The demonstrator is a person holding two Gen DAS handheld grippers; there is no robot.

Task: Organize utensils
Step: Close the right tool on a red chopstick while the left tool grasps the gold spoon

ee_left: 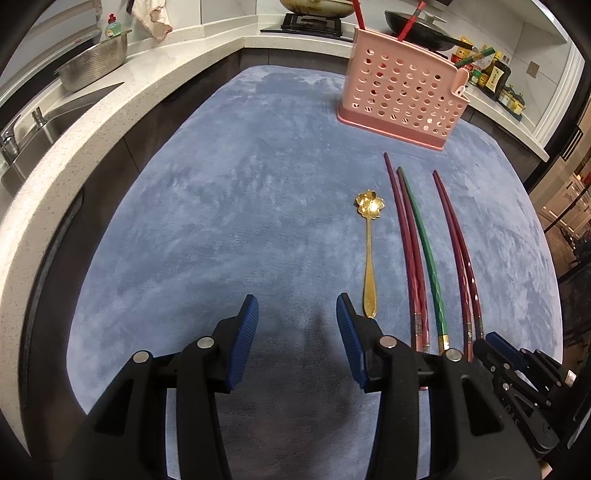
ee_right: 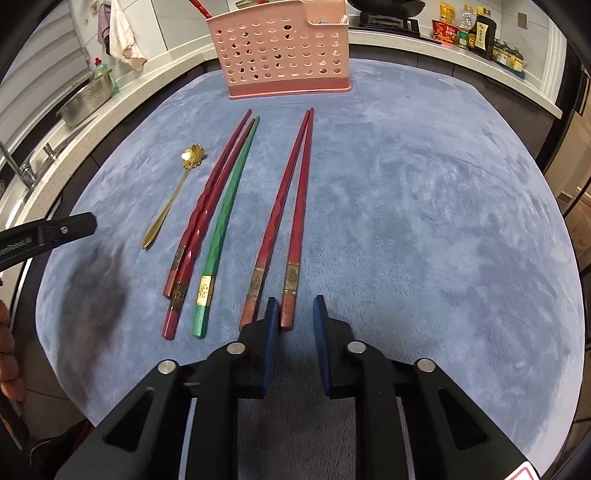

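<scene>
Five chopsticks are lying lengthwise on the blue mat (ee_right: 406, 192), their tips pointing toward the far edge, where the pink perforated utensil holder (ee_right: 284, 51) is standing upright. Nearest the spoon, a red pair (ee_right: 207, 218) is resting with its two sticks crossing close to their thick ends; the single green chopstick (ee_right: 225, 221) is lying just beside it, and a second red pair (ee_right: 291, 206) is sitting a little apart to the right, its tips touching and its thick ends spreading. The gold flower-bowled spoon (ee_right: 173, 195) is lying on the left of the group, bowl toward the holder.

The right gripper (ee_right: 293, 314) is hovering at the near ends of the second red pair with its blue pads (ee_right: 321, 332) standing apart. The thick end of the right-hand stick of that pair is sitting in the gap between the fingers; whether a pad is touching it cannot be told. The other stick's end is disappearing just behind the left pad.

The left gripper (ee_left: 297, 310) is hanging over bare mat with its fingers spread wide and nothing between them. The spoon's handle tip is lying just beside its right finger, outside the gap. More red chopsticks (ee_left: 406, 26) are already standing in the holder. A metal colander (ee_left: 92, 62) is sitting on the white counter (ee_left: 207, 48) beyond the mat.
</scene>
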